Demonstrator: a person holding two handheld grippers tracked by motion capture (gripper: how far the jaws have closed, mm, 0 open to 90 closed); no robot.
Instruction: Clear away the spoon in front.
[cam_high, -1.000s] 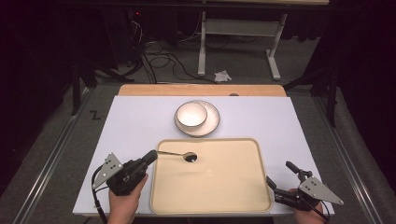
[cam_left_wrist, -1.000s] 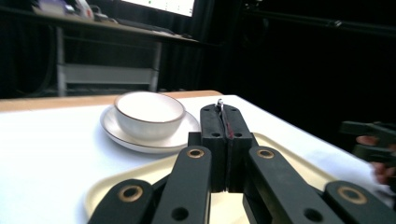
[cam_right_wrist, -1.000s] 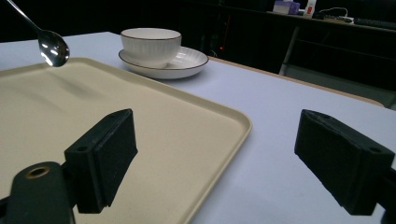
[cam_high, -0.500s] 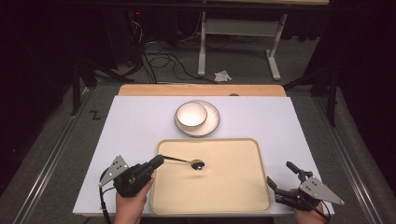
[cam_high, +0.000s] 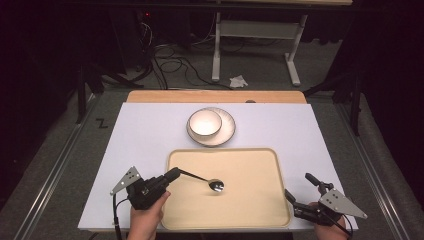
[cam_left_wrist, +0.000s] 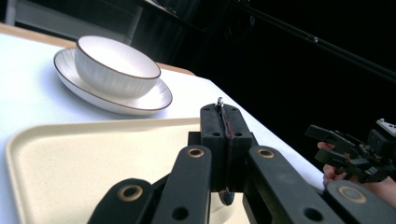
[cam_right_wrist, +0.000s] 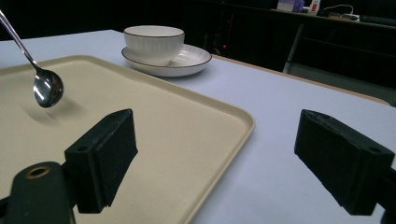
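1. The spoon (cam_high: 209, 181) is pinched by its handle end in the left tongs (cam_high: 172, 174), whose jaws are pressed tight on it; its shiny bowl hangs over the middle of the tray (cam_high: 250, 165), towards the tray's left half.
2. From the right gripper view the spoon's bowl (cam_right_wrist: 47, 88) seems to float just above the tray floor with a soft shadow under it, though I cannot tell for sure whether it touches.
3. The tray, a beige rectangle with rounded corners, lies on the white counter (cam_high: 140, 135) near its front edge.
4. Just beyond the tray's far rim sits a white plate (cam_high: 227, 132) with a dark edge, and a white ribbed bowl (cam_high: 204, 123) stands on it, towards its left side.
5. The left tongs reach in over the tray's left rim, held by a hand (cam_high: 146, 220) at the tray's front left corner.
6. The right tongs (cam_high: 296, 198) rest at the tray's front right corner, jaws spread wide with nothing between them; one jaw is over the tray's edge, the other over bare counter.
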